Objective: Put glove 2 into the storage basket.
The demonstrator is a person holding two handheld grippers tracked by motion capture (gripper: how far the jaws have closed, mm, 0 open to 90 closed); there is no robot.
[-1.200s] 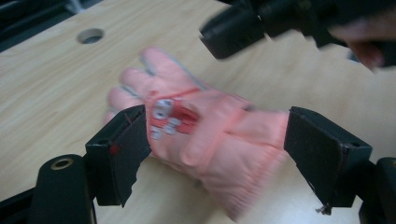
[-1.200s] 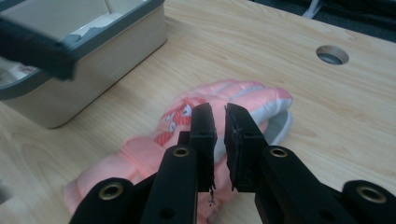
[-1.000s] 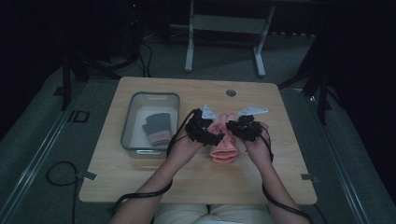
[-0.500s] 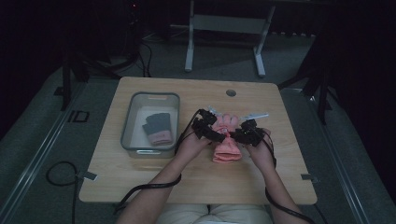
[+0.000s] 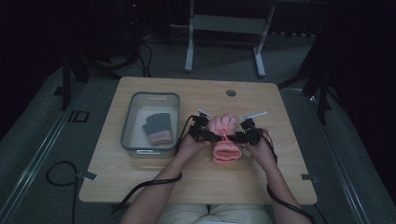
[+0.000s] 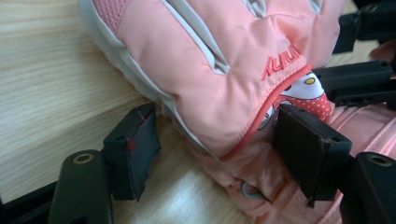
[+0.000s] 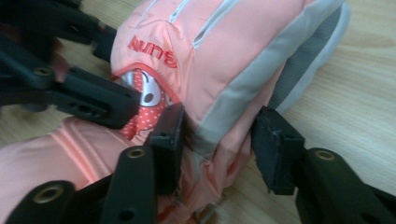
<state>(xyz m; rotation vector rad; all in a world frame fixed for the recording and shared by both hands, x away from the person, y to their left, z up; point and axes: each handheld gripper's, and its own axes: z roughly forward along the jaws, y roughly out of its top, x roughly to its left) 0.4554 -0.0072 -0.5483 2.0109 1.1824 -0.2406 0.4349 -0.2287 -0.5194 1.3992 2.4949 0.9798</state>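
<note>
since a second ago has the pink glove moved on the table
Yes: the pink glove has come down flat toward the person, farther from the table's round hole.

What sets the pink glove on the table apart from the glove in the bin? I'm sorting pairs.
The padded pink ski glove lies on the bare wooden table between both hands; the dark grey knit glove lies inside the clear plastic bin. The pink one is bigger and puffy; the grey one is flat, with only its cuff pink. Both lie with fingers pointing away from the person.

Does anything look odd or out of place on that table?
Nothing looks damaged or spilled. The pink glove lies flat on the table between both grippers, and a dark glove sits neatly in the grey bin.
</note>
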